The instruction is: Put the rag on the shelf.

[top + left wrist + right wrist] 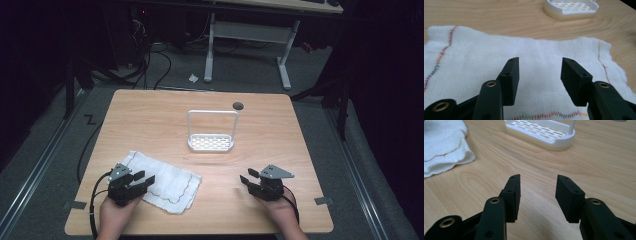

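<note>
Both hands were brought in from the near edge of the table [150, 105], each wrapped around a gripper pointed forward and slightly inward. The left gripper [142, 179] was held low over the near corner of a folded white cloth [167, 182] (its hem stitched in coloured thread), with its jaws set wide apart and nothing clamped between them; whether the cloth was touched could not be told. The right gripper [248, 176] was held over bare wood, well apart from the cloth, its jaws likewise spread and empty. A white slotted rack [211, 142] with a tall wire handle was seen farther back, near the middle of the table. Grey carpet, cables and a pale desk frame [247, 35] were visible beyond, in a dim room.
</note>
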A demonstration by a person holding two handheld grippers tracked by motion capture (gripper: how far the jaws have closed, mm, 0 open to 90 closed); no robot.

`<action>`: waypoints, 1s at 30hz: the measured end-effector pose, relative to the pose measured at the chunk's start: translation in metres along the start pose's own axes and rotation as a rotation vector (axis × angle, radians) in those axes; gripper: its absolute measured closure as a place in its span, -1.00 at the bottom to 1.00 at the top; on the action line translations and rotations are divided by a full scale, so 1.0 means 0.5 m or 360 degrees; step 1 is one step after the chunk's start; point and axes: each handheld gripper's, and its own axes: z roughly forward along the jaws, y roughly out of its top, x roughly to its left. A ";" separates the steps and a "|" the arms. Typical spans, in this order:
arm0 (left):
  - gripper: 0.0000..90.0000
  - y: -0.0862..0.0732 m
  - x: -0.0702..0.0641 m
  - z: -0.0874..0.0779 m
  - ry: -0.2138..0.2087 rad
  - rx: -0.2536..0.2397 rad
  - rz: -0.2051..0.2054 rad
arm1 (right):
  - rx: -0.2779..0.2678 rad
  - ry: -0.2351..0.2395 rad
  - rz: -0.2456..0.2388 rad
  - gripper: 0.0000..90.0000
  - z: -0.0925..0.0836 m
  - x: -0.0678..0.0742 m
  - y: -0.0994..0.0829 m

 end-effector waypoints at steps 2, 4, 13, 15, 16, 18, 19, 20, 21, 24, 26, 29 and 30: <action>0.11 -0.006 0.004 -0.004 0.0010 0.0022 -0.0040 | 0.0002 0.0000 -0.0025 0.26 0.003 -0.001 0.001; 0.11 -0.007 0.006 -0.005 0.0018 0.0023 -0.0049 | 0.0016 0.0007 -0.0039 0.27 0.008 0.002 0.000; 0.08 -0.012 0.009 -0.008 0.0028 0.0016 0.0019 | 0.0040 0.0067 -0.0101 0.44 0.026 0.033 0.017; 0.18 -0.010 0.010 -0.009 0.0018 0.0048 0.0014 | 0.0059 0.0155 -0.0072 0.64 0.042 0.053 0.030; 0.44 -0.010 0.009 -0.009 0.0009 0.0071 -0.0006 | 0.0048 0.0263 -0.0065 0.91 0.058 0.082 0.052; 0.61 -0.011 0.007 -0.007 -0.0003 0.0089 -0.0005 | 0.0055 0.0270 -0.0105 0.99 0.064 0.096 0.063; 0.71 -0.012 0.000 -0.001 -0.0013 0.0136 0.0029 | 0.0082 0.0297 -0.0206 1.00 0.091 0.134 0.094; 0.74 -0.012 0.000 -0.001 -0.0013 0.0136 0.0029 | 0.0089 0.0321 -0.0210 1.00 0.101 0.143 0.105; 0.74 -0.012 -0.006 0.002 -0.0008 0.0153 0.0106 | 0.0097 0.0345 -0.0228 1.00 0.121 0.159 0.122; 0.72 -0.012 -0.005 0.002 -0.0017 0.0147 0.0100 | 0.0116 0.0352 -0.0291 1.00 0.153 0.185 0.147; 0.66 -0.013 0.000 0.000 -0.0028 0.0133 0.0080 | 0.0142 0.0367 -0.0313 1.00 0.184 0.208 0.164; 0.56 -0.014 0.008 -0.006 -0.0029 0.0110 0.0044 | 0.0192 0.0343 -0.0329 1.00 0.220 0.224 0.169; 0.54 -0.014 0.012 -0.011 -0.0039 0.0091 0.0032 | 0.0245 0.0329 -0.0324 1.00 0.244 0.221 0.160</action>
